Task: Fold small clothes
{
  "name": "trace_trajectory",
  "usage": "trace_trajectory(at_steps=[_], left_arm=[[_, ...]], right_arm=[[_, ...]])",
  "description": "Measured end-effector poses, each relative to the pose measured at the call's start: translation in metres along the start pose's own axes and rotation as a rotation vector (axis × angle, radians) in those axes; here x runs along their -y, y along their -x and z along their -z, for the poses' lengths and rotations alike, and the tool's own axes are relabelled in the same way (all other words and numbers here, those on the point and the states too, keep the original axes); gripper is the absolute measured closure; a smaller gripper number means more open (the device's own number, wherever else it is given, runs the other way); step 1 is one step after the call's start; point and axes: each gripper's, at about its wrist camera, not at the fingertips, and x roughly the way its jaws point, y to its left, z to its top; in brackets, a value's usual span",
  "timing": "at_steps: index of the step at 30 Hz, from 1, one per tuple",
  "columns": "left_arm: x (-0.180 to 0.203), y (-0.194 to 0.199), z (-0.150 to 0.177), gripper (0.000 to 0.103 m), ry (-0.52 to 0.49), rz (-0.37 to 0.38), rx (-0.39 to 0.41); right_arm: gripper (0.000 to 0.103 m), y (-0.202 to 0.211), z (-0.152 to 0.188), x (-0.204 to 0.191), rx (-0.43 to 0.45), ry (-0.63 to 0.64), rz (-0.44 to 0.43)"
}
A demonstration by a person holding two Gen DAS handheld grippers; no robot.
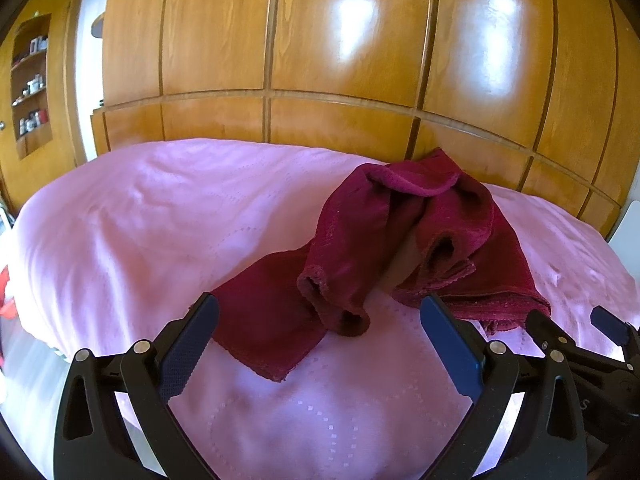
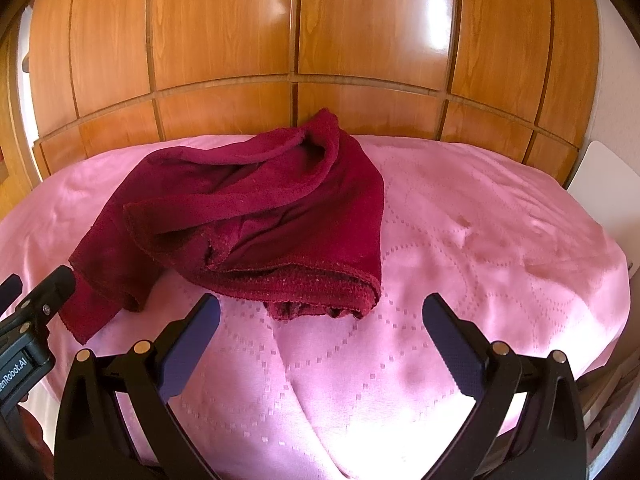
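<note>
Glossy wooden wardrobe doors [image 2: 296,40] rise behind a bed spread with a pink quilt [image 2: 460,260], where a crumpled dark red garment [image 2: 256,216] lies in a heap toward the far edge. Both tools hover short of it, holding nothing: the left gripper [image 1: 320,320] has its jaws spread wide, framing a rolled cuff [image 1: 340,304] and a flat corner [image 1: 264,328] nearest the camera, while the right gripper [image 2: 320,316] is likewise released, its jaws straddling the bundled hem [image 2: 312,284] just ahead. The right tool also shows at the edge of the left wrist view. Plush and velvety in look, the garment appears soft, light and limp, likely to sag and drag on the quilt rather than keep any shape. Layers are stacked at the hem, so a pinch there may catch several at once. The flat corner and the hem's free end look like the cleanest places to take hold for spreading it out, a step not yet begun.
</note>
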Motion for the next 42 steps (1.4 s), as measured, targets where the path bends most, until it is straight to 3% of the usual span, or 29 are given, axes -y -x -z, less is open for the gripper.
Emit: trace_trajectory(at_steps=[15, 22, 24, 25, 27, 31, 34, 36, 38, 40, 41, 42], left_arm=[[-0.021, -0.02, 0.002, 0.003, 0.055, 0.019, -0.042], [-0.058, -0.037, -0.009, 0.003, 0.081, -0.103, -0.078], [-0.073, -0.037, -0.014, 0.003, 0.117, -0.128, -0.071], [-0.084, -0.036, -0.017, 0.003, 0.145, -0.142, -0.062], [-0.101, -0.034, -0.021, 0.003, 0.181, -0.152, -0.053], [-0.12, -0.03, -0.025, 0.004, 0.19, -0.168, -0.037], [-0.125, -0.033, -0.025, 0.004, 0.217, -0.147, -0.052], [-0.122, -0.034, -0.023, 0.004, 0.217, -0.132, -0.065], [-0.118, -0.037, -0.021, 0.004, 0.199, -0.124, -0.074], [-0.114, -0.038, -0.019, 0.004, 0.183, -0.115, -0.08], [-0.112, -0.039, -0.018, 0.004, 0.179, -0.111, -0.082], [-0.111, -0.04, -0.018, 0.004, 0.175, -0.108, -0.085]], right_arm=[[0.002, -0.024, 0.001, 0.002, -0.056, 0.004, -0.037], [0.007, -0.031, -0.031, 0.01, -0.063, 0.019, -0.246], [0.024, -0.03, -0.054, 0.004, -0.049, 0.024, -0.334], [0.028, -0.03, -0.064, 0.0, -0.05, 0.025, -0.377], [0.039, -0.03, -0.084, -0.016, -0.05, 0.034, -0.475], [0.039, -0.047, -0.111, -0.058, -0.102, 0.058, -0.606], [0.033, -0.071, -0.121, -0.096, -0.182, 0.074, -0.63], [0.022, -0.094, -0.124, -0.131, -0.263, 0.092, -0.644], [0.022, -0.12, -0.12, -0.16, -0.328, 0.138, -0.578], [0.036, -0.147, -0.113, -0.181, -0.417, 0.18, -0.558], [0.069, -0.156, -0.108, -0.188, -0.447, 0.205, -0.528], [0.089, -0.161, -0.106, -0.189, -0.46, 0.213, -0.508]])
